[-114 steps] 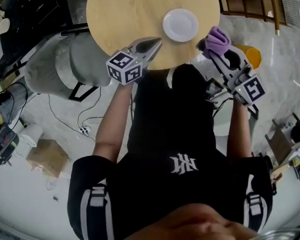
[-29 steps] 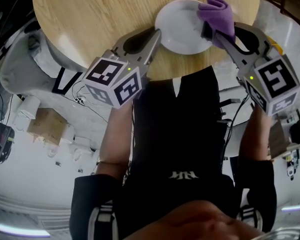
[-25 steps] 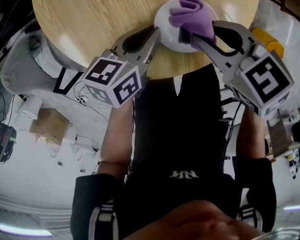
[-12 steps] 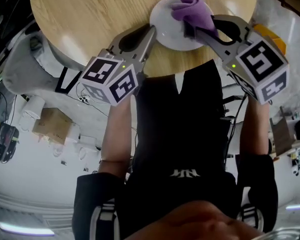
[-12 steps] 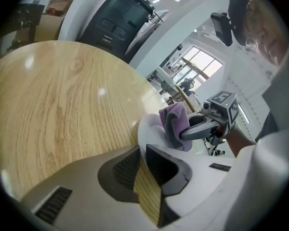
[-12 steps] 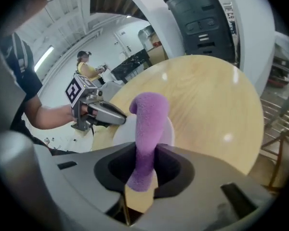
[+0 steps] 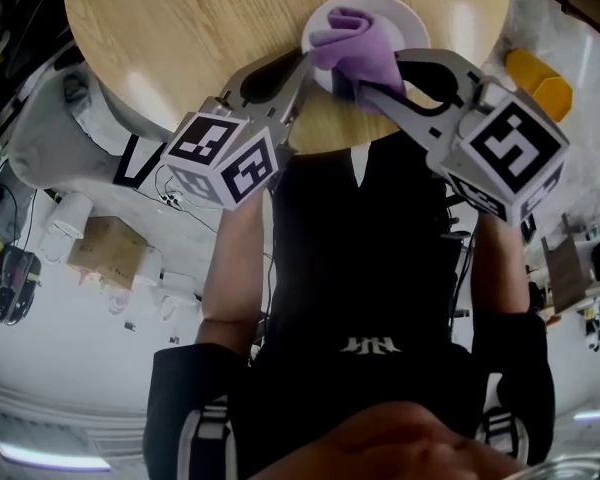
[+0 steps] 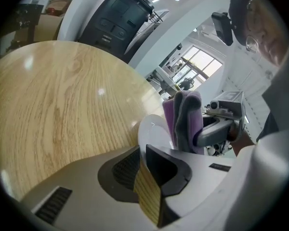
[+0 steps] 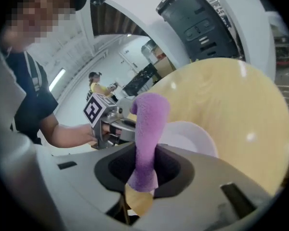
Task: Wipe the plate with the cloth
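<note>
A white plate lies near the front edge of a round wooden table. My left gripper is shut on the plate's near-left rim; in the left gripper view the rim runs down between the jaws. A folded purple cloth rests on the near-left part of the plate, with my right gripper shut on it. In the right gripper view the cloth stands up out of the jaws, with the plate just behind it. The cloth hides much of the plate's middle.
A grey seat stands under the table's left side. On the floor lie a yellow object, a cardboard box and cables. A tall black machine rises beyond the table. The tabletop shows bare wood.
My right gripper has swept the cloth across the plate, from its far right part to its near-left part. The left gripper has kept its hold on the rim.
</note>
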Tool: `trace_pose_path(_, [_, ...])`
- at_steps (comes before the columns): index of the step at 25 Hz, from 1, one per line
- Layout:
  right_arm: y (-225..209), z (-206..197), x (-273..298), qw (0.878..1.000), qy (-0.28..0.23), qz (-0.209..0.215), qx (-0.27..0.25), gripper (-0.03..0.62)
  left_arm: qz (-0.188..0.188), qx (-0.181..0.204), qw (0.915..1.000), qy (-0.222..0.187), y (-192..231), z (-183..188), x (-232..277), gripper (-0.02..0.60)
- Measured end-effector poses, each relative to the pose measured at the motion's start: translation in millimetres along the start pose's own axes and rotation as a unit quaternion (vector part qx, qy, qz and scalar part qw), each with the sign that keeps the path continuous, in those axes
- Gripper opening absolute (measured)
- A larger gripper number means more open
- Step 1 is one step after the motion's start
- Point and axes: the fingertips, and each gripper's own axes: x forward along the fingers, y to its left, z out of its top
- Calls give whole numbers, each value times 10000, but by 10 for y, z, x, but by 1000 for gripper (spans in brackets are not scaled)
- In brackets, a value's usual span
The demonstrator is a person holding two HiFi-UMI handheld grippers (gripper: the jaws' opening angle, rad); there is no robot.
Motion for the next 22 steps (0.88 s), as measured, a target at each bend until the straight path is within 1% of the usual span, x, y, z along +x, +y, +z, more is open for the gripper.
trace_pose_path(2, [139,-24,242,9993,109,346,66,92,23,-3,10000,0,-1,4,0,43])
trace_pose_path(4, [141,-77,387,9988,257,420,25,92,49,-3,10000,14,8,-5,3,41])
trace_pose_path(6, [50,-139,410,9986,456,230,-131,92,48,4,10000,17,24,-17,2,43])
trace_pose_path(9, [-127,-234,273,9967,731,-150,-325,92,43,46,10000,19,36,-17,-6,44])
trace_pose_path(15, [-507,-418,-308,9943,768,-724,-127,92,12,60,10000,48,10,-38,4,44])
trace_pose_path(18, [-568,-436,-466,9917,857,-944,-181,92,11,65,10000,49,18,-33,4,44])
trace_pose_path(20, [-487,-344,-456,9929,735,-911,-224,92,10,54,10000,36,20,-25,3,44])
trace_pose_path(22, [-299,-200,-322,9965,496,-648,-198,91,22,62,10000,26,17,-22,1,44])
